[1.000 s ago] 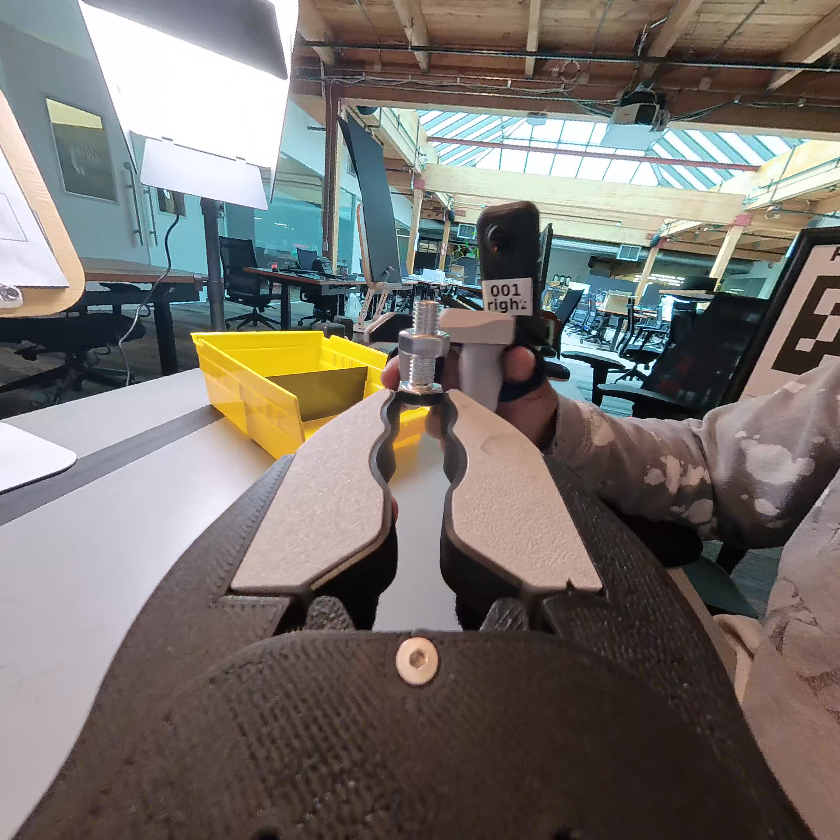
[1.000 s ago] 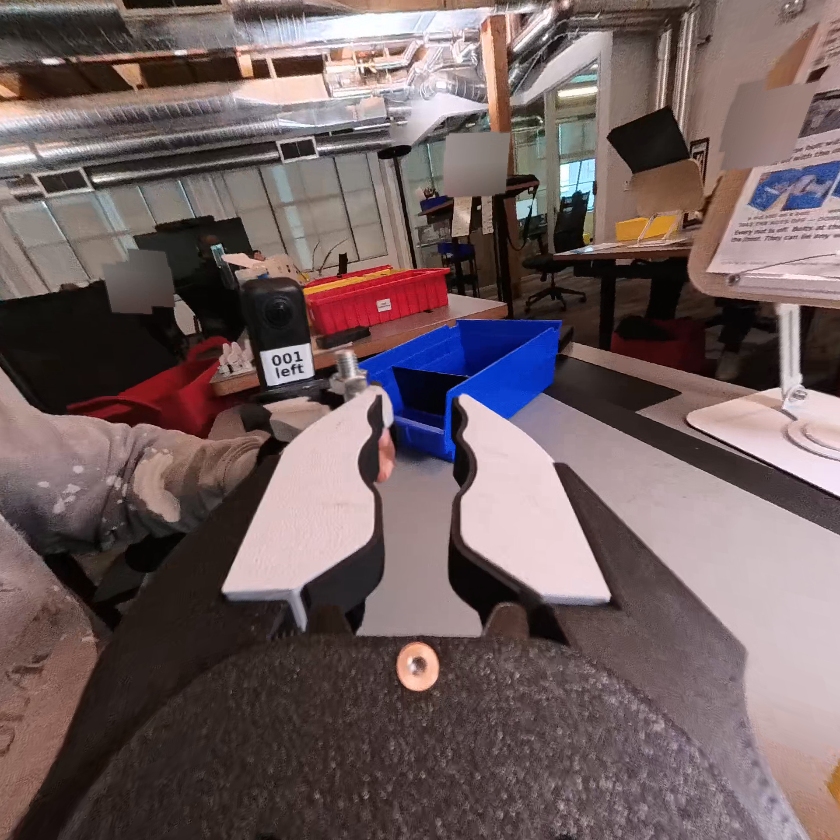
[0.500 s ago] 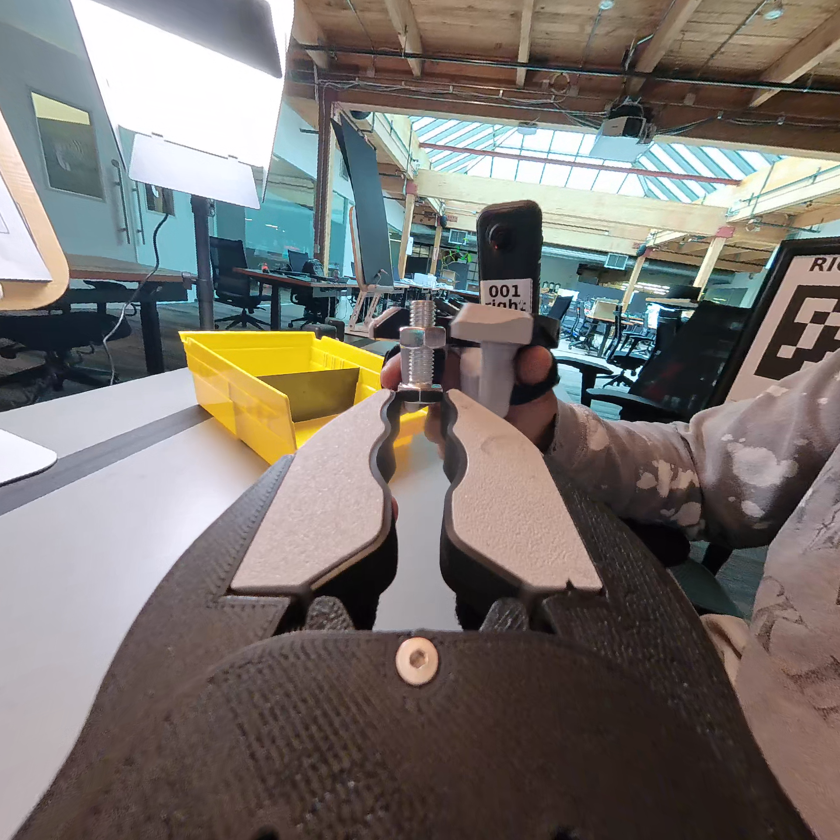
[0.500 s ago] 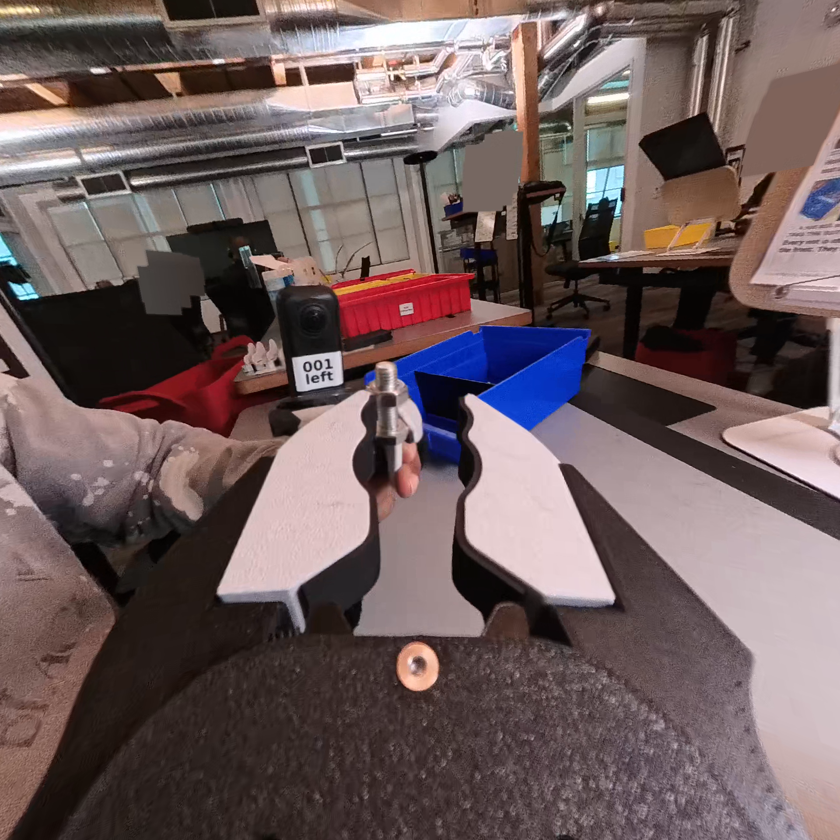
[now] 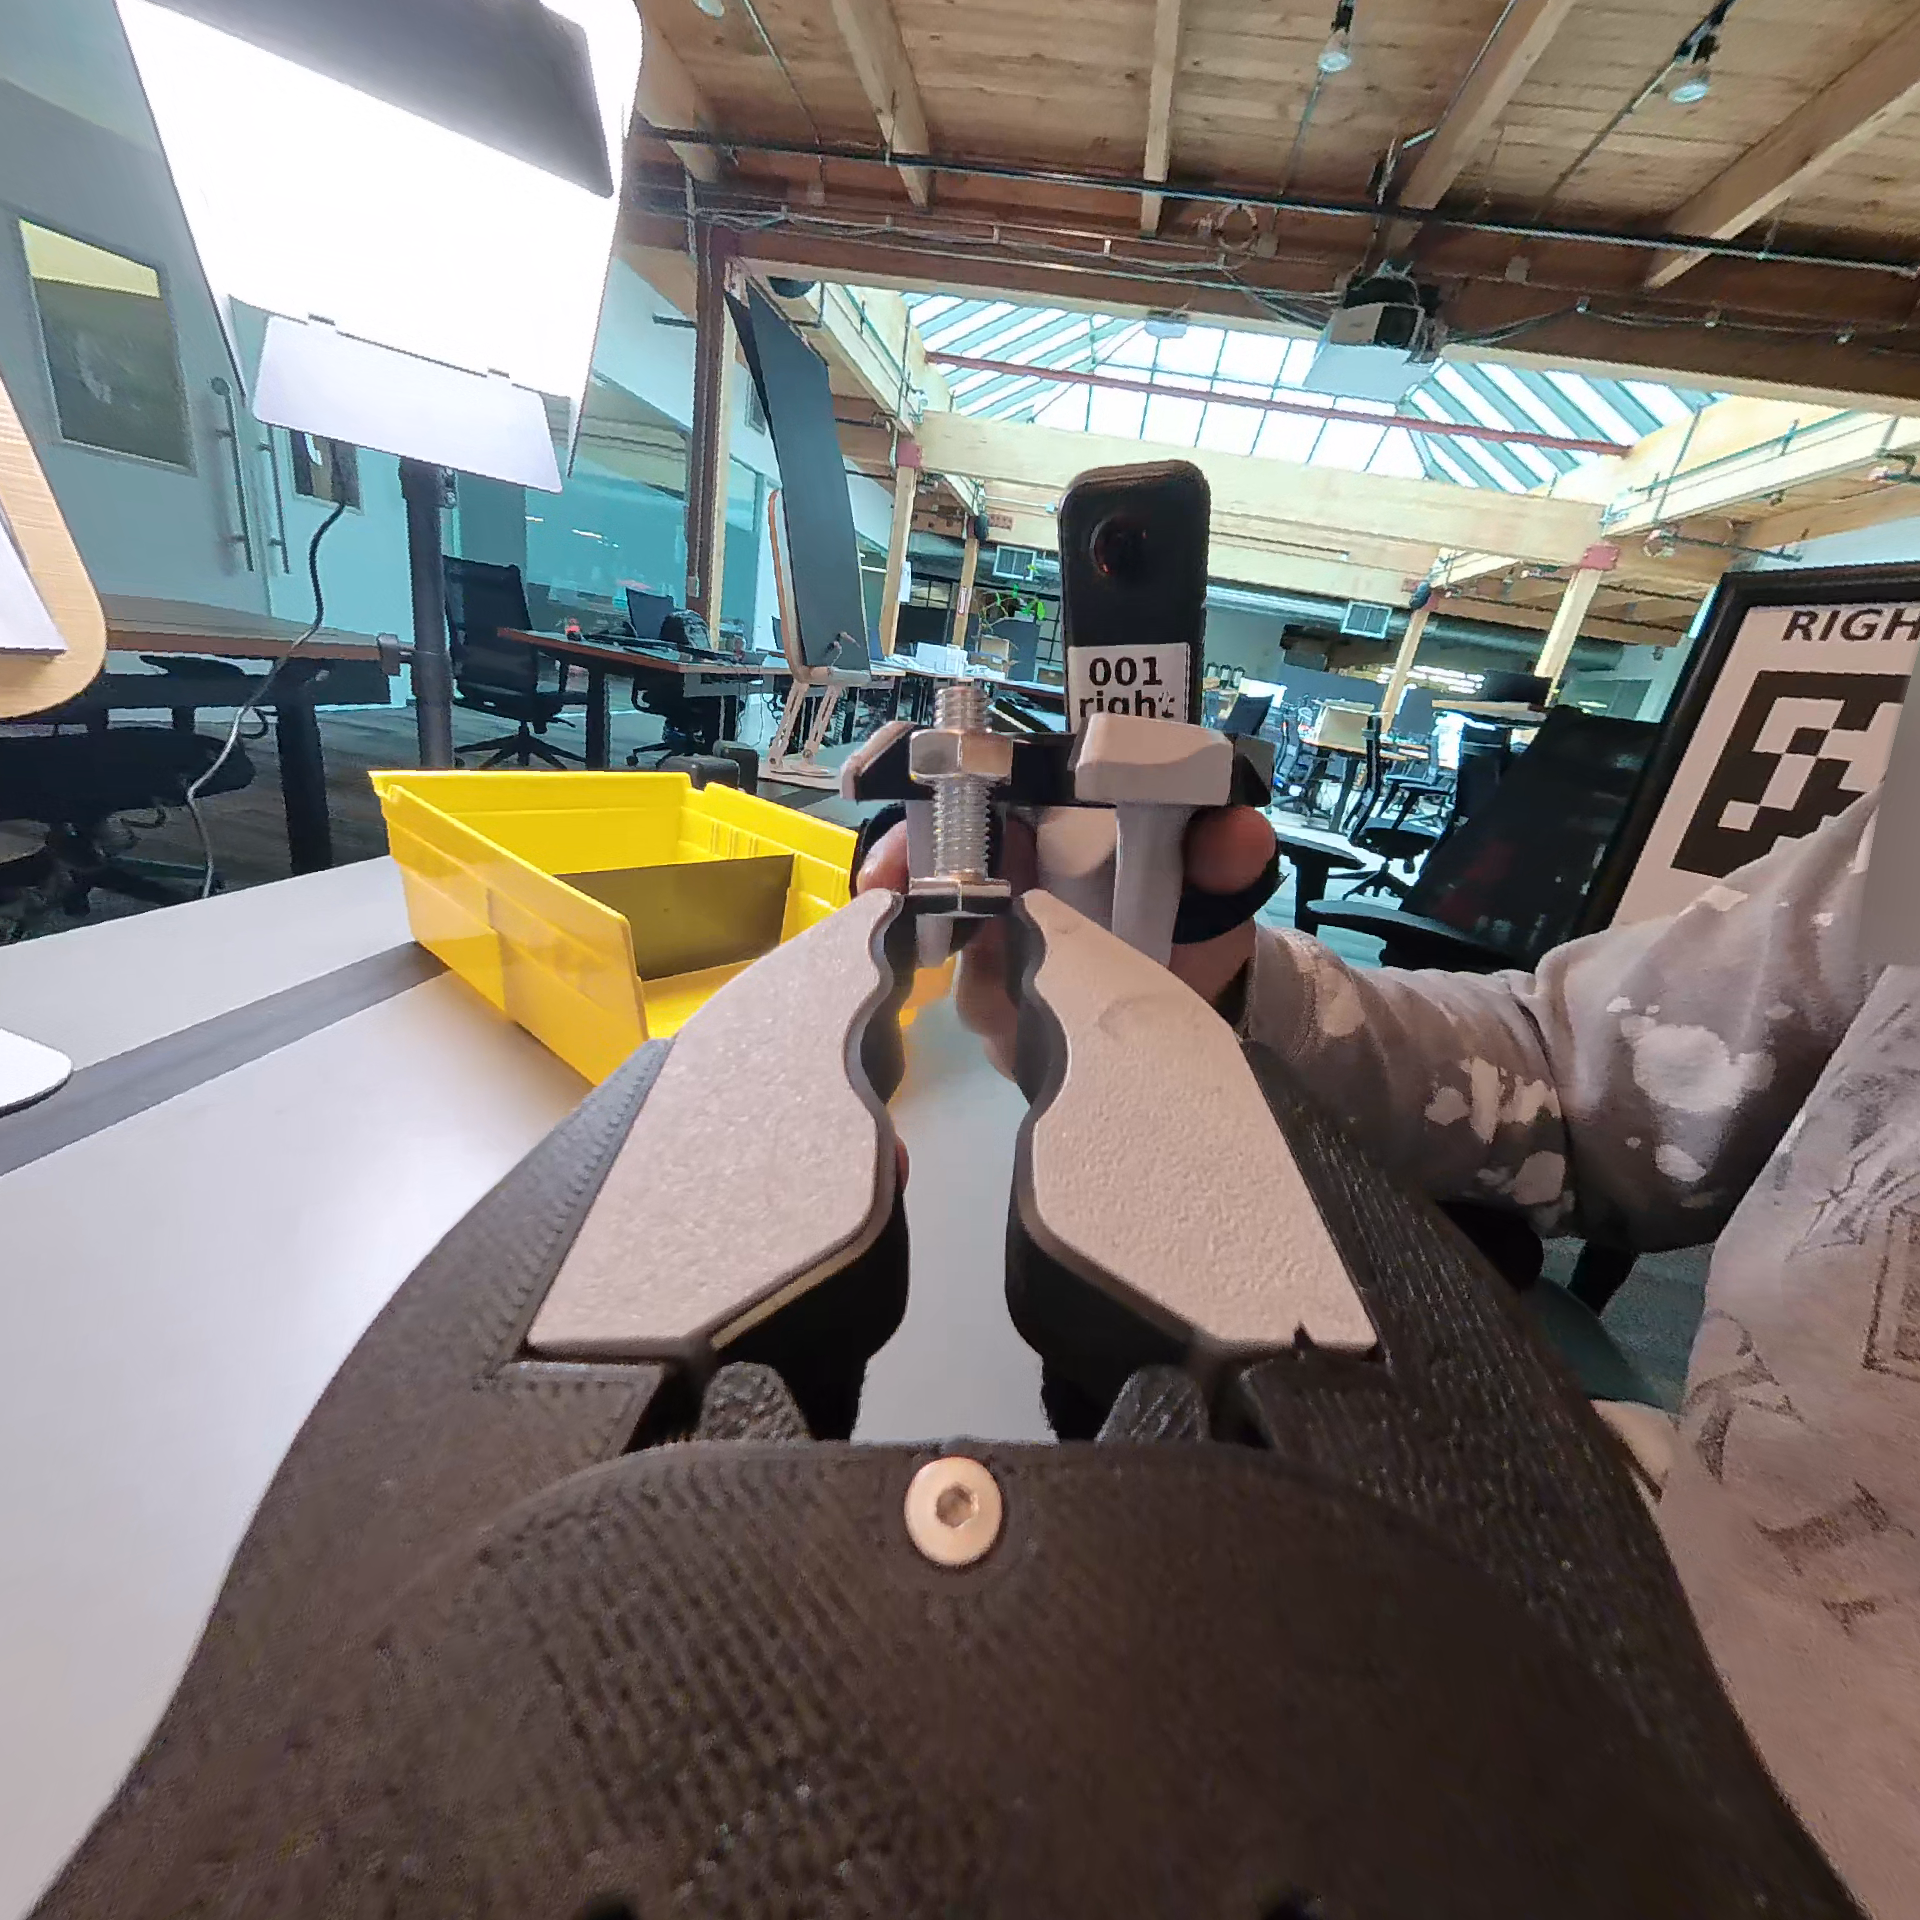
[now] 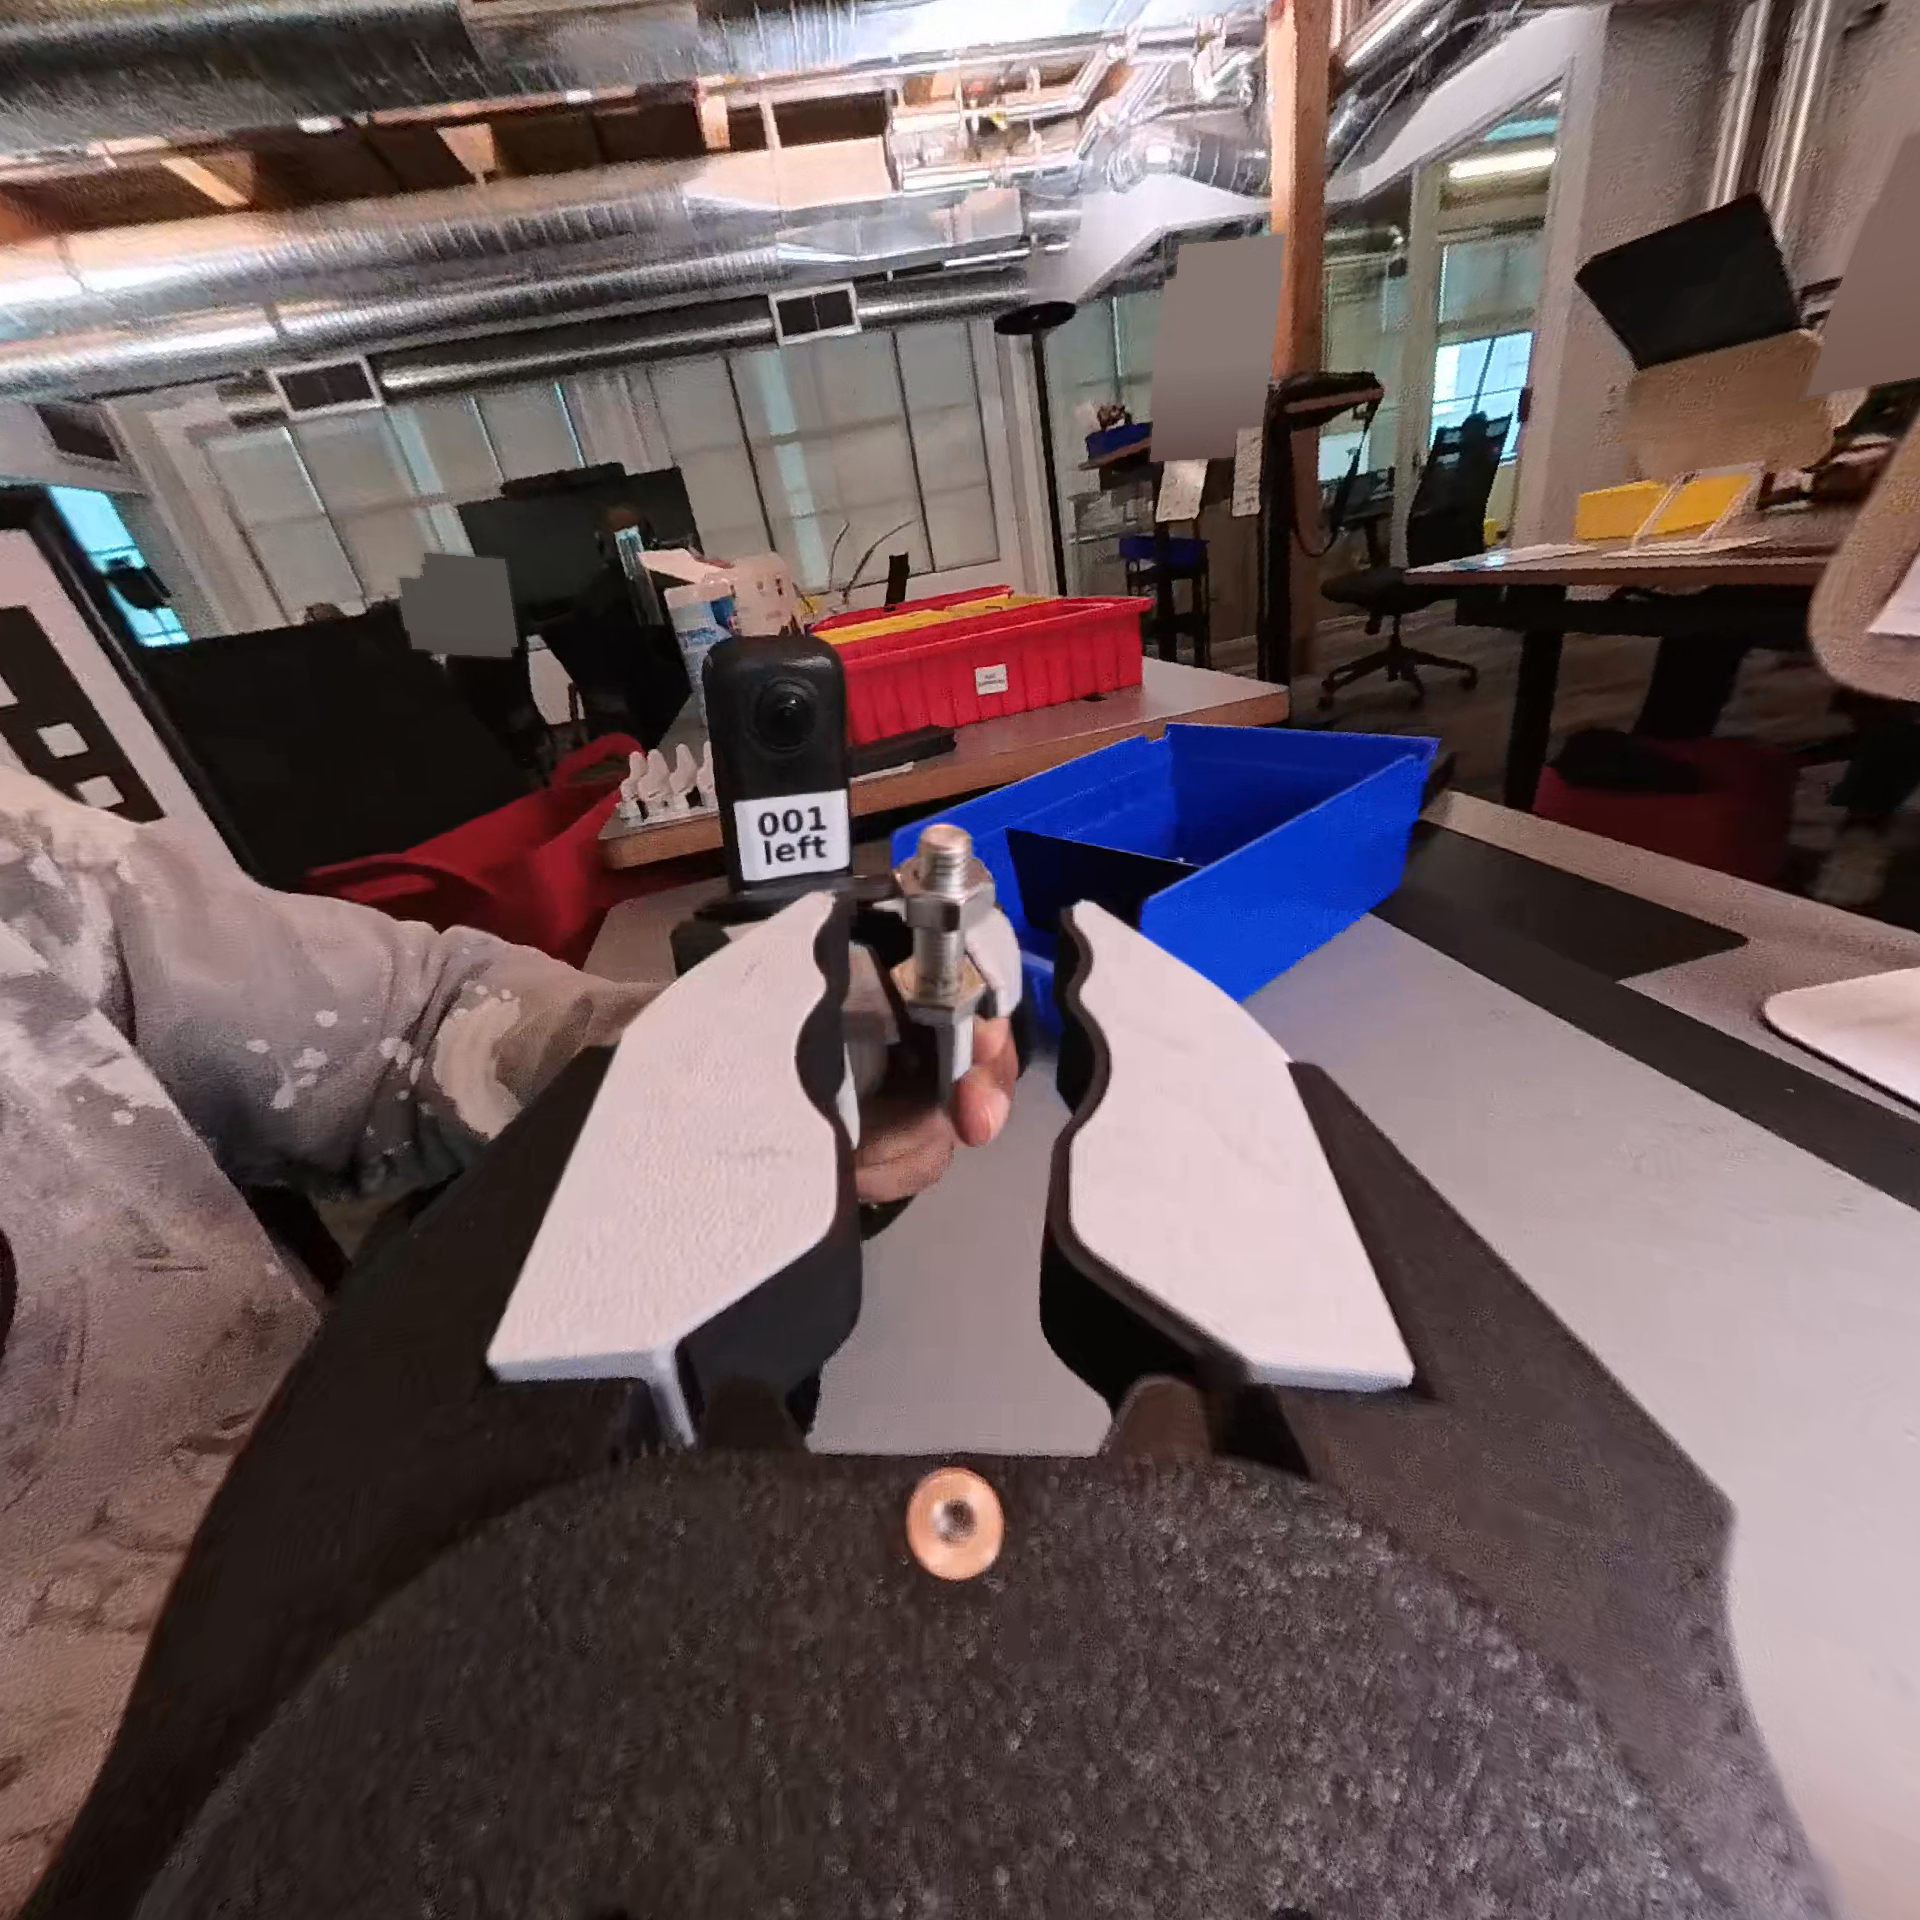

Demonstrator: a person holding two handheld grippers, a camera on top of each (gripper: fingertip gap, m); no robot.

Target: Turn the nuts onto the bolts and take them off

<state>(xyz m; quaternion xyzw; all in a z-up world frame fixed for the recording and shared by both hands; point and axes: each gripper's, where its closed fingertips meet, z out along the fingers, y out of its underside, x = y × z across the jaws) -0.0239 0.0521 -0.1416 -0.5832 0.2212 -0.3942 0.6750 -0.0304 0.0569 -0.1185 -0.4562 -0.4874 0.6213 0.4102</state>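
One bolt (image 5: 958, 831) stands upright, its head pinched at the tips of my left hand-held gripper (image 5: 958, 914), a nut (image 5: 960, 757) near its top. My right hand-held gripper (image 6: 951, 914) gapes narrowly around the nut, not clamped; yellow bin (image 5: 540, 883) beyond-left.

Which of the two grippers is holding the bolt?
The left gripper. Its fingertips pinch the head of the upright bolt, with the nut near the top. The right gripper is open around the bolt, gripping nothing.
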